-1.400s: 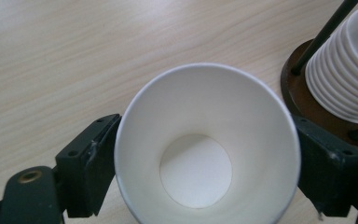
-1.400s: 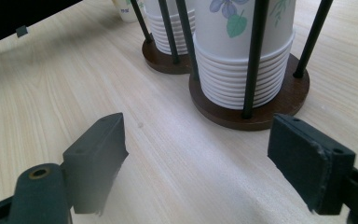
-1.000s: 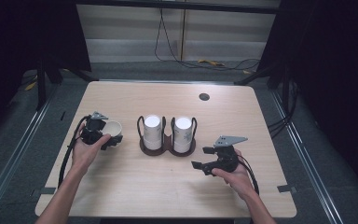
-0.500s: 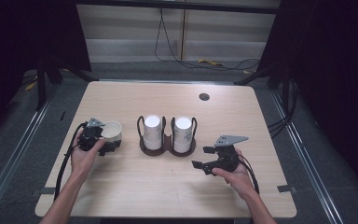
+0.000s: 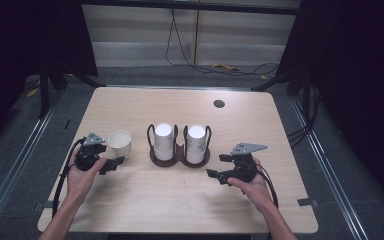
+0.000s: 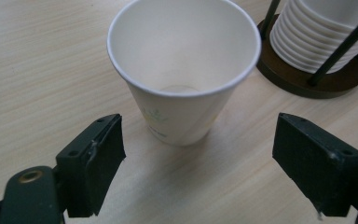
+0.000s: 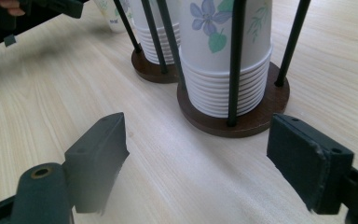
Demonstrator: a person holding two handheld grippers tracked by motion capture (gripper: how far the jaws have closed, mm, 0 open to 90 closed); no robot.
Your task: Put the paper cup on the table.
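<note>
Paper cup (image 6: 182, 70) stands upright and alone on the table (image 5: 130, 200), mouth up, at about nine o'clock from the two-post cup holder (image 5: 180, 152) in the high view. Left gripper (image 5: 111, 165) has backed off it: half a second ago and a second ago it sat close against the cup, and now its jaws lie a little toward six o'clock of the cup, spread wide and touching nothing. The left gripper view confirms it, with the cup sitting beyond the jaw tips, a clear gap of bare wood on either side and no pad on its wall.

That retreat reads as a release. The cup seems to have been set down free of the stacks, and it stands steady on its own base.

The holder carries two stacks of cups (image 5: 163, 142), nested upside down between thin black rods on a dark wooden base. Right gripper (image 5: 219, 165) rests at about four o'clock from the holder, its jaws also wide apart and empty, aimed at the nearer stack (image 7: 223, 60) with the flower print. It has hardly moved across the three high views.

Judging from this, the next cup would likely come from the holder, and the rods leave only narrow gaps for a jaw to enter.
</note>
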